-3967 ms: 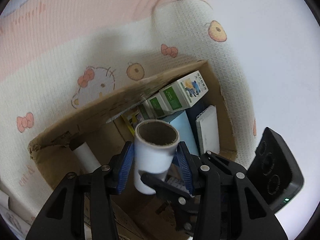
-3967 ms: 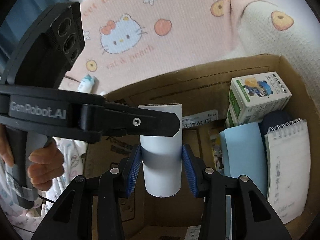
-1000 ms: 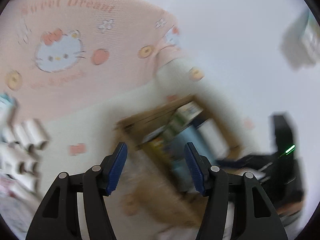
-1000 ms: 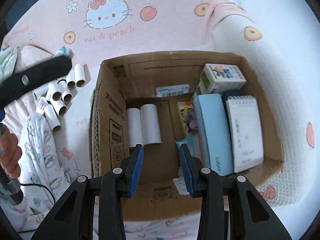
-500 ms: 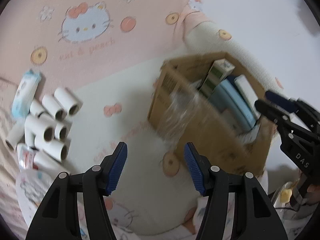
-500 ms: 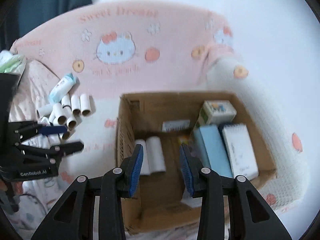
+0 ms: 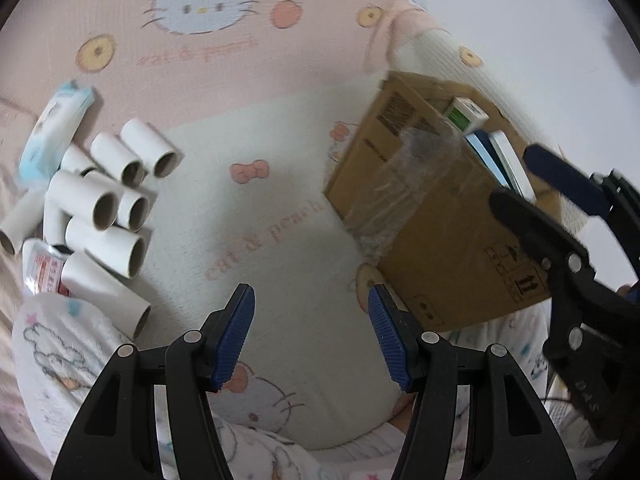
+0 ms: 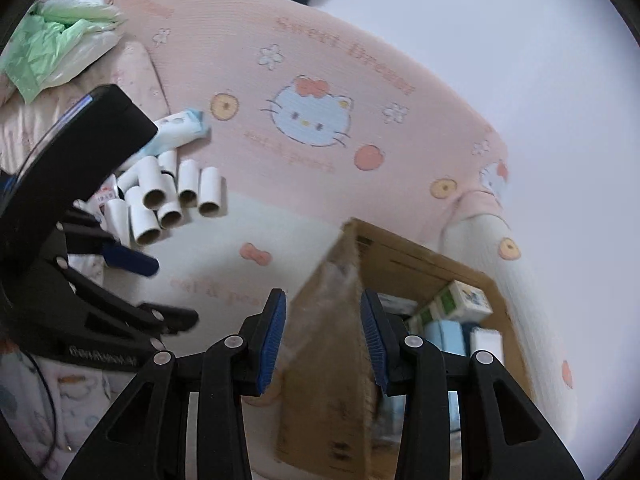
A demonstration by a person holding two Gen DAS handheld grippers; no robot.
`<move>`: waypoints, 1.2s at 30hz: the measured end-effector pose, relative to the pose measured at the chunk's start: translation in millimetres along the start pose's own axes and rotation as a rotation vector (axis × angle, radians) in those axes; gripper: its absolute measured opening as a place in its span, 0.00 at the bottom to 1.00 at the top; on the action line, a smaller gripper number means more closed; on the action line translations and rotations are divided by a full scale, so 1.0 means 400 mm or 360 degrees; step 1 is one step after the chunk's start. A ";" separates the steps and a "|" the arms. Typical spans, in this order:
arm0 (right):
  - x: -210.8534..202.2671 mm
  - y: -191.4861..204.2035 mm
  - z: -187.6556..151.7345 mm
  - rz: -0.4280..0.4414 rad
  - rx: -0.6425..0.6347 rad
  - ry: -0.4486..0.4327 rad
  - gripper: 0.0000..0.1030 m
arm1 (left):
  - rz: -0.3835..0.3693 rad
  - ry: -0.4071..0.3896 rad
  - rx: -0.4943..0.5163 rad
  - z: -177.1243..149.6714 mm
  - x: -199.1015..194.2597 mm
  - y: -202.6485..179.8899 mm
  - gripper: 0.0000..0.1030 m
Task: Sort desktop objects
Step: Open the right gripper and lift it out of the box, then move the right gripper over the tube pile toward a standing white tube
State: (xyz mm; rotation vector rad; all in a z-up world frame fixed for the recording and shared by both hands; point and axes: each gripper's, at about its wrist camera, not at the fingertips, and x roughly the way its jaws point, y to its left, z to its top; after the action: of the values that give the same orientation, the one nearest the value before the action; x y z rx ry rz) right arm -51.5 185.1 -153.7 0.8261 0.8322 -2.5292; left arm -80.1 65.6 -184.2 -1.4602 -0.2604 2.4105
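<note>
Across the pink and cream blanket (image 7: pixel 280 128) runs the print "cat & peach", and only the right wrist view catches "Sweet Dream" higher up. At nine o'clock in the left wrist view lies a heap of white cardboard tubes (image 7: pixel 100 208), well apart from the left gripper (image 7: pixel 311 336), whose jaws stand wide and released with nothing between them. A pale blue packet (image 7: pixel 56 128) lies at ten o'clock beside the heap. At two o'clock sits the cardboard box (image 7: pixel 440 240), bearing arrow handling marks, a green-and-white carton (image 7: pixel 466 114) standing inside. The right gripper (image 8: pixel 323 340) has its jaws drawn narrow and empty, the box corner behind them; its view alone shows green plastic bags (image 8: pixel 60 40) at ten o'clock.
</note>
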 end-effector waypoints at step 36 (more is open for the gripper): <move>0.437 0.366 0.225 0.0786 -0.0306 0.0159 0.35 | -0.0468 -0.0510 -0.1740 -0.008 0.073 0.713 0.54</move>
State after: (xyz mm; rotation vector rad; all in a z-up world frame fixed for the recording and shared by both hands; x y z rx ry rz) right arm -152.2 -8.5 -265.5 0.9612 0.7727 -1.9617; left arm -138.1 -190.7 -298.6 -1.1669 -1.9347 2.2709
